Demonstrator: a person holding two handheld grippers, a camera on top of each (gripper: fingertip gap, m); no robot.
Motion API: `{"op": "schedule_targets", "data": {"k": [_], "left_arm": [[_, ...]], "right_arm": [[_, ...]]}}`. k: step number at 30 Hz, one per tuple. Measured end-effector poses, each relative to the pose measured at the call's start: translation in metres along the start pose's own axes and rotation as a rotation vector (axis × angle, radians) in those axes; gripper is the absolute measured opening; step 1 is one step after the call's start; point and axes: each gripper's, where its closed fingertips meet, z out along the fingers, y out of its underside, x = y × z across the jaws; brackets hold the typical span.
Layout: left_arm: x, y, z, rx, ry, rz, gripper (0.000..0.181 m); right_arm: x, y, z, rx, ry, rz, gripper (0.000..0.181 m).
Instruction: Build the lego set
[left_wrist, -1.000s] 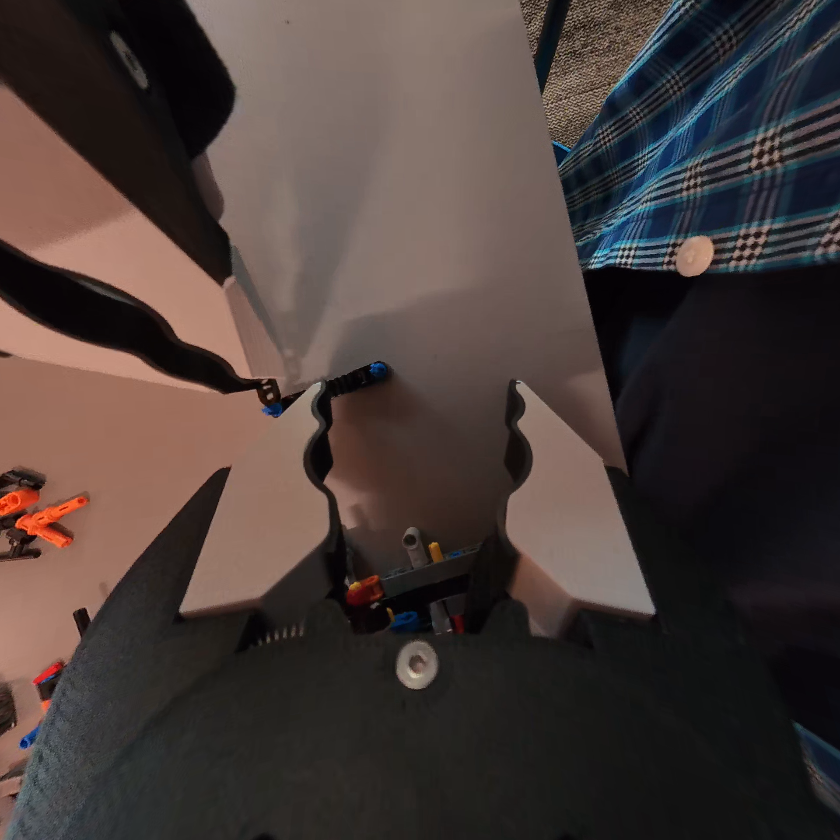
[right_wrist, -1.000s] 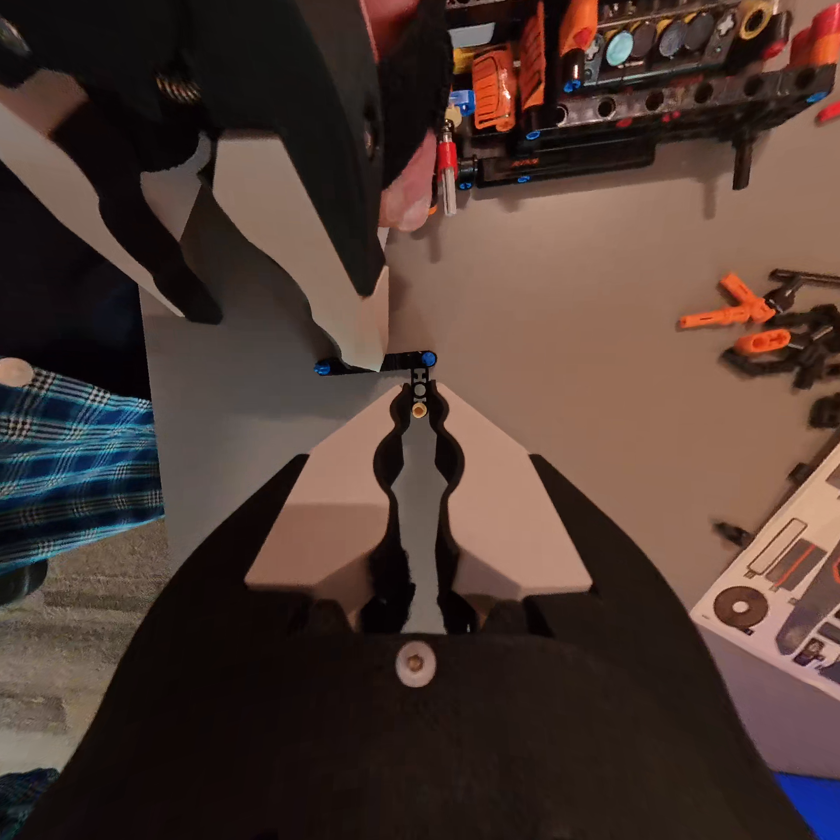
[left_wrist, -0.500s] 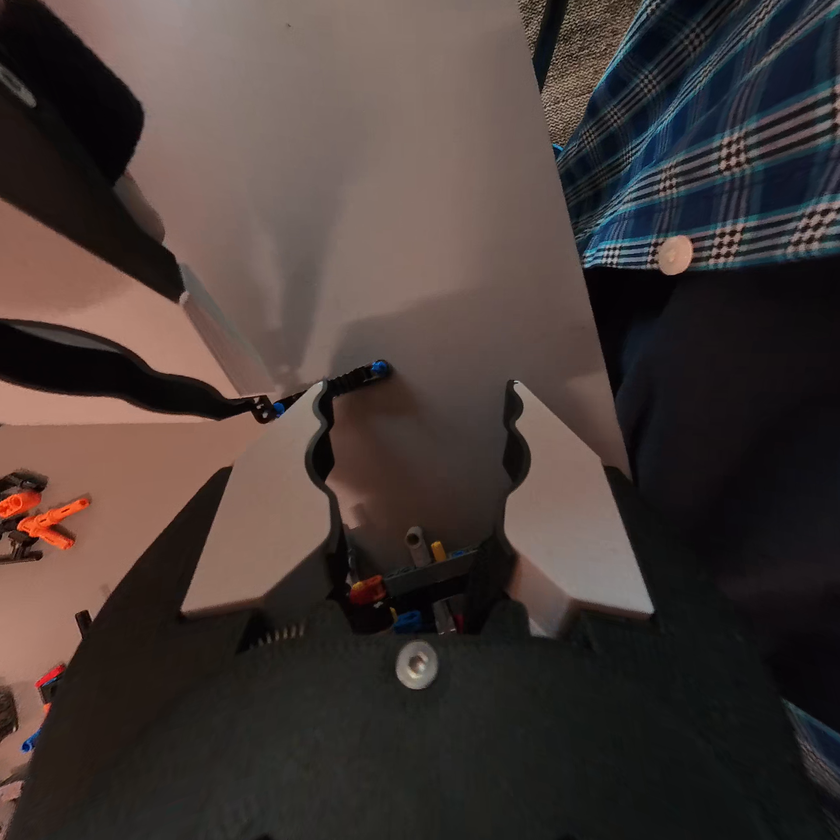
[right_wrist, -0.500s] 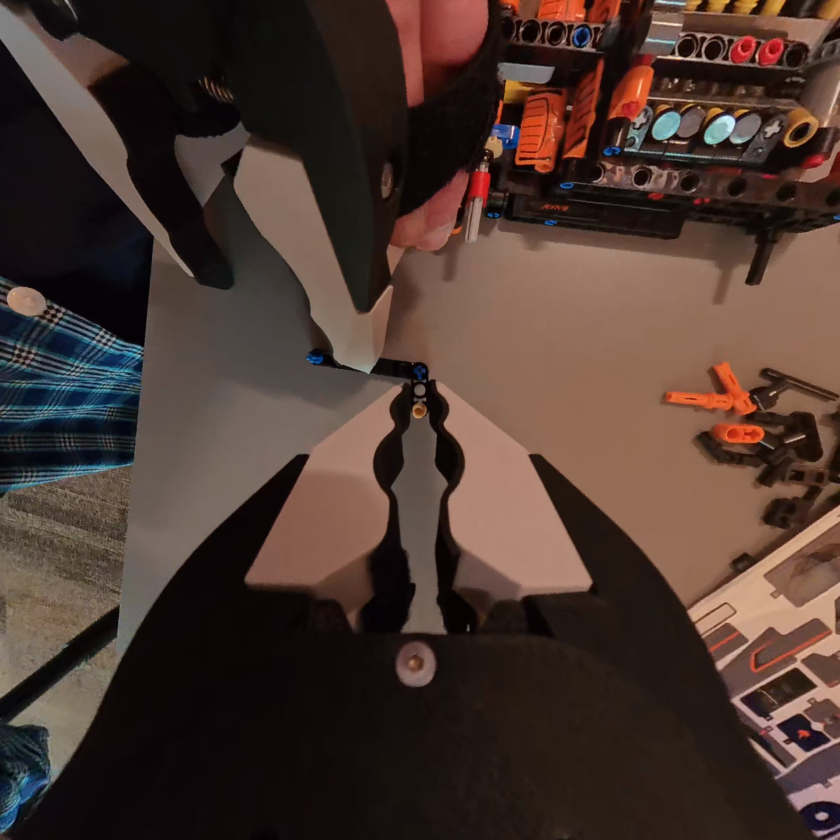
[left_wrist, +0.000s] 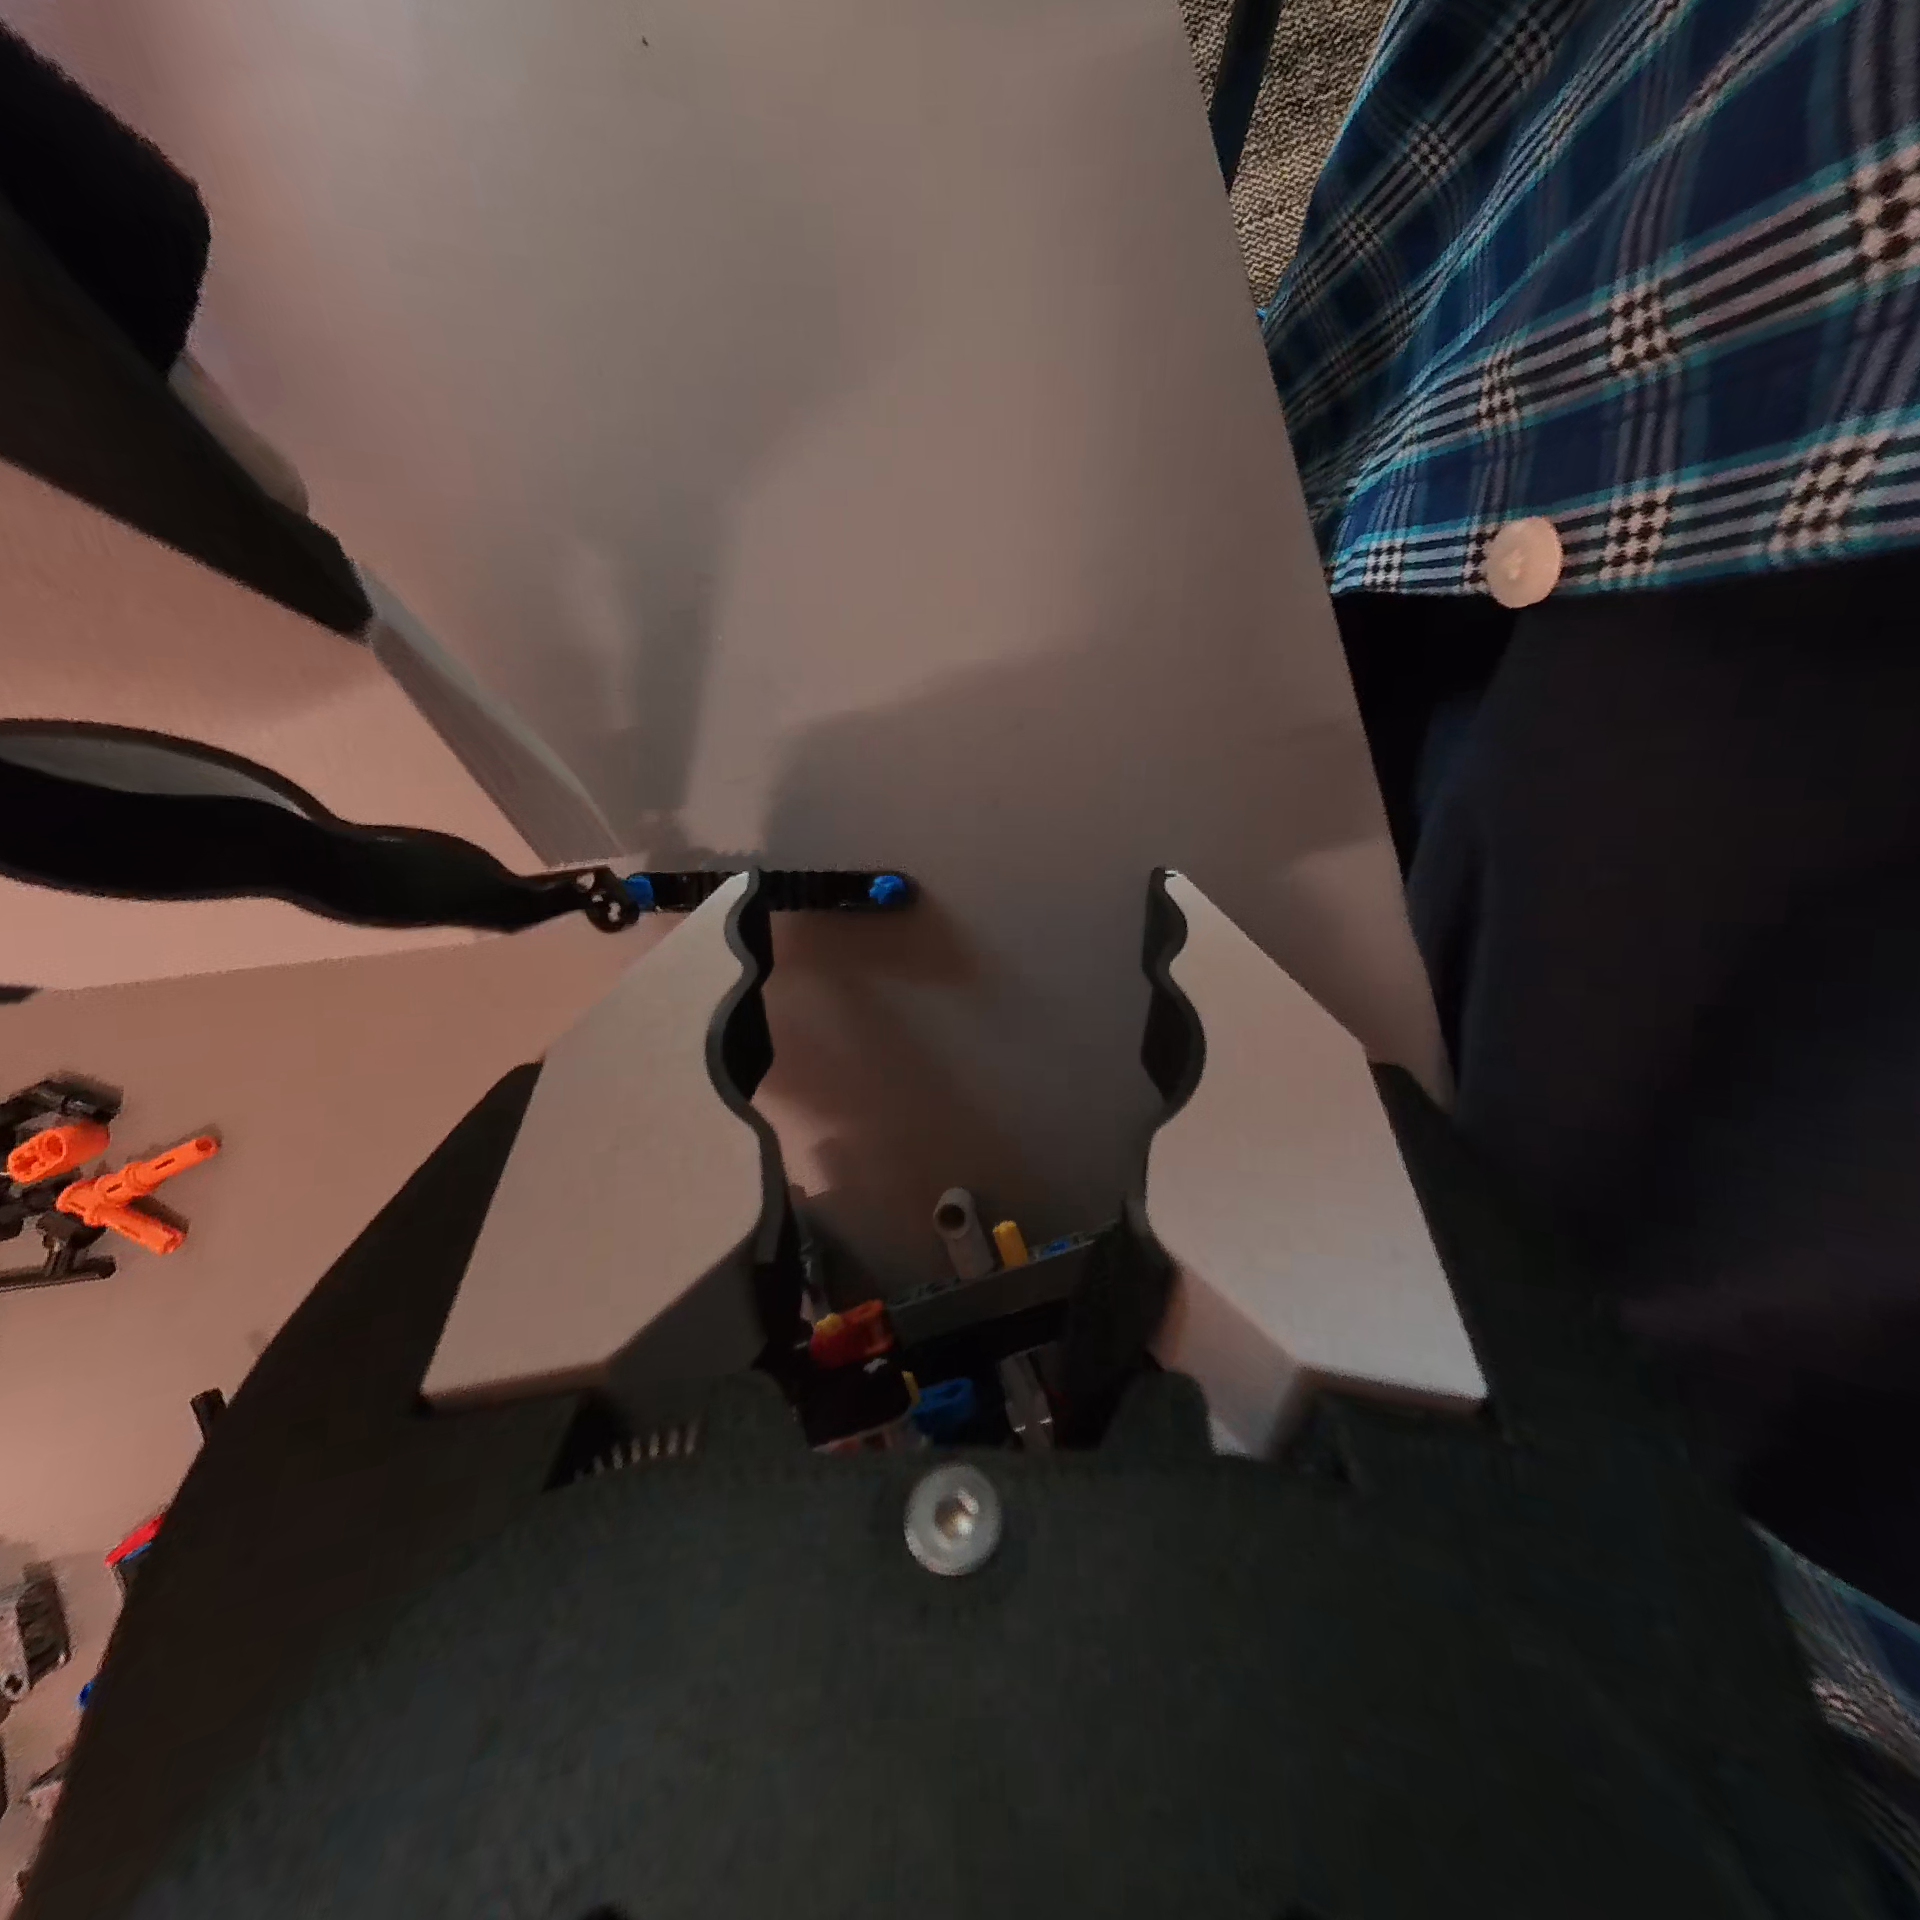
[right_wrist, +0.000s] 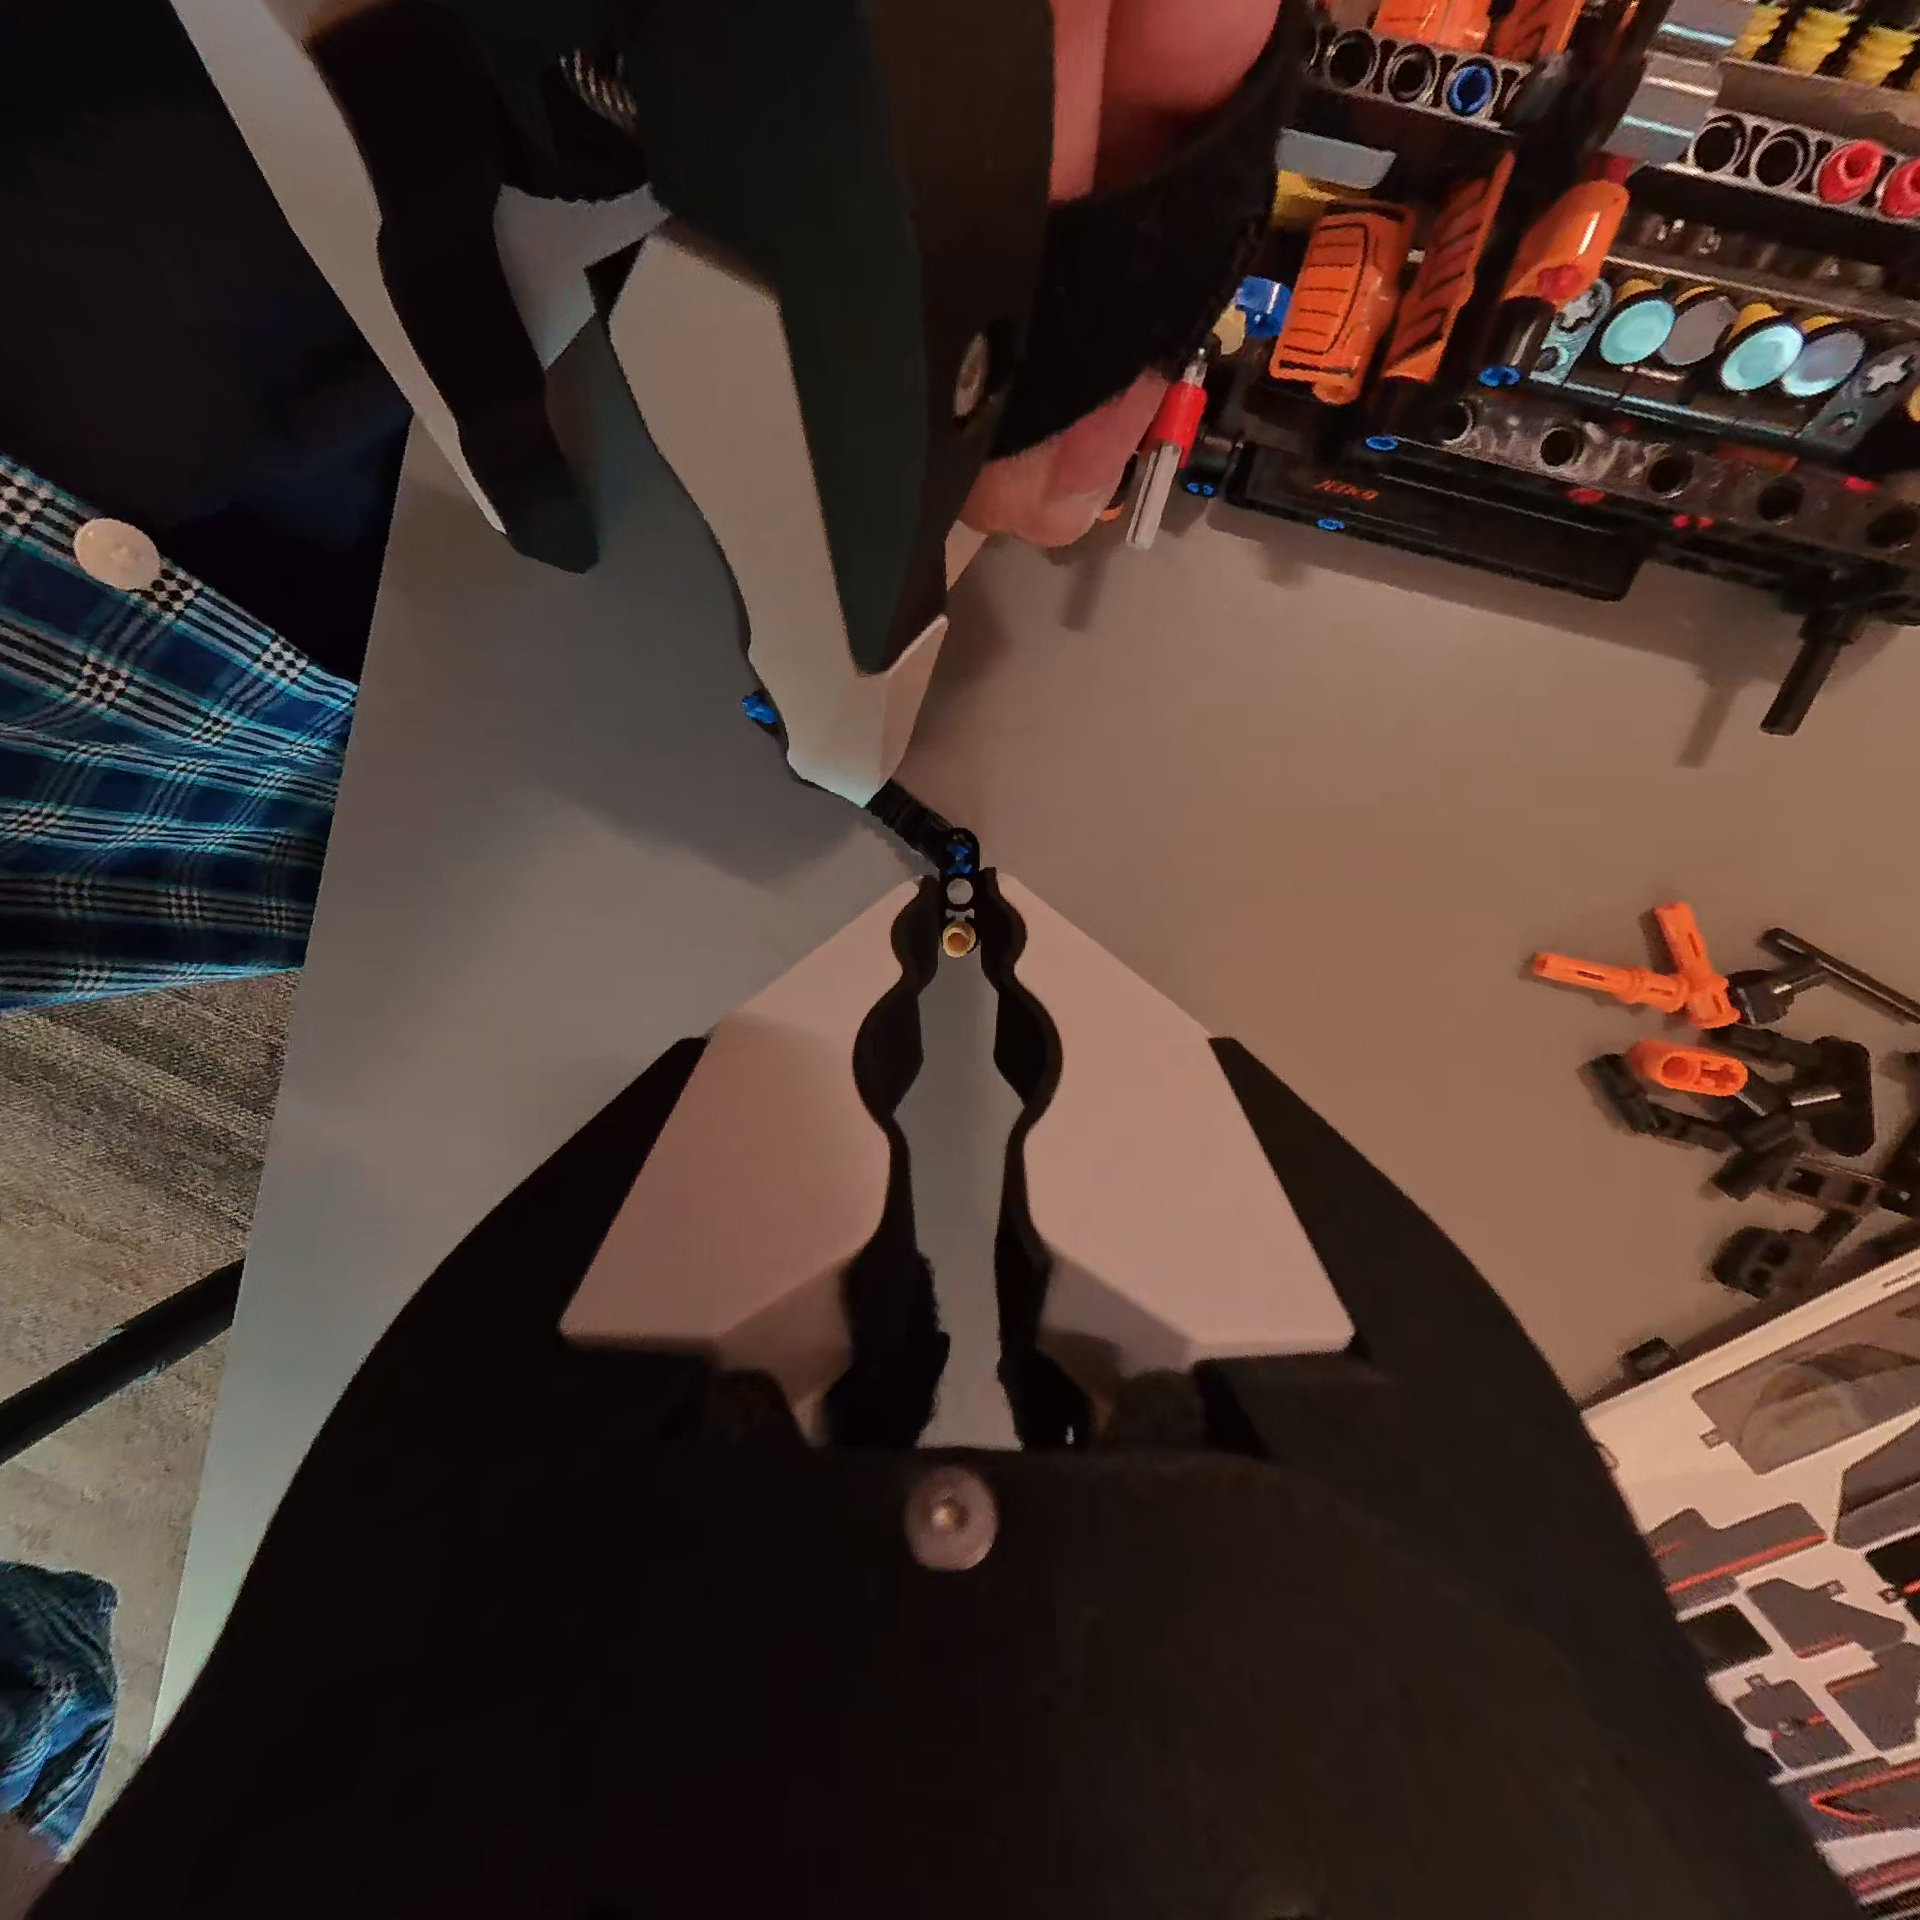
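We have the right claw (right_wrist: 958, 902) pinching a short black lego beam (right_wrist: 957, 906) at its tips, joined ahead to a thin black axle (left_wrist: 821, 889) under the spread left claw's (left_wrist: 951, 914) fingertip: light, stiff, slippery, so grip beam flats.

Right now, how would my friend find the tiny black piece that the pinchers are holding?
Start at the grey table, then find the right gripper in its middle. Pinched at its tips is a short black lego beam; unlike the loose orange pieces, it carries a tan pin.
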Motion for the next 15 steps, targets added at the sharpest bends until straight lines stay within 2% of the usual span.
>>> {"op": "schedule_targets", "data": {"k": [15], "left_arm": [[0.0016, -0.0009, -0.0006, 0.001, -0.001, 0.001, 0.071]], "right_arm": [[-0.0012, 0.0034, -0.0015, 0.021, 0.014, 0.015, 0.004]]}}
